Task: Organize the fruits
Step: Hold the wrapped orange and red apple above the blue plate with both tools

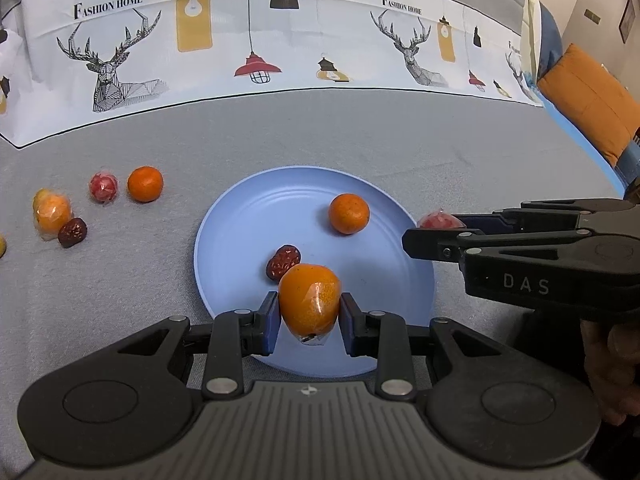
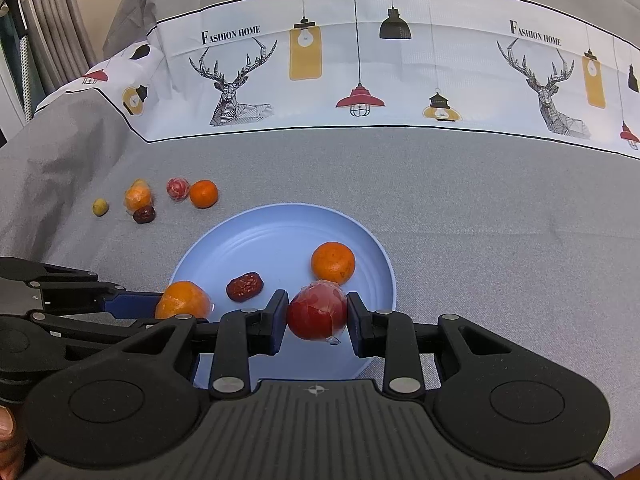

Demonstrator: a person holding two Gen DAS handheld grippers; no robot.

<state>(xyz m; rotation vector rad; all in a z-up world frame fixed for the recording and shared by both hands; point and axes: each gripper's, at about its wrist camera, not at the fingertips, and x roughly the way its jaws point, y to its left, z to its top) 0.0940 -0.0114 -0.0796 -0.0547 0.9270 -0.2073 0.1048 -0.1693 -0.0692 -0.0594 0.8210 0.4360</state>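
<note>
A light blue plate (image 1: 248,216) (image 2: 280,232) lies on the grey cloth. On it sit a tangerine (image 1: 349,213) (image 2: 333,262) and a dark red date (image 1: 283,262) (image 2: 244,286). My left gripper (image 1: 309,316) is shut on a plastic-wrapped orange fruit (image 1: 309,302) (image 2: 182,300) over the plate's near rim. My right gripper (image 2: 317,320) is shut on a plastic-wrapped red fruit (image 2: 317,315) (image 1: 440,221) over the plate's right side; it also shows in the left wrist view (image 1: 436,236).
Left of the plate on the cloth lie a tangerine (image 1: 145,183) (image 2: 203,193), a wrapped red fruit (image 1: 103,187) (image 2: 177,188), a wrapped orange fruit (image 1: 52,216) (image 2: 138,197), a date (image 1: 73,232) (image 2: 144,215) and a small yellow-green fruit (image 2: 100,207). An orange cushion (image 1: 592,96) is far right.
</note>
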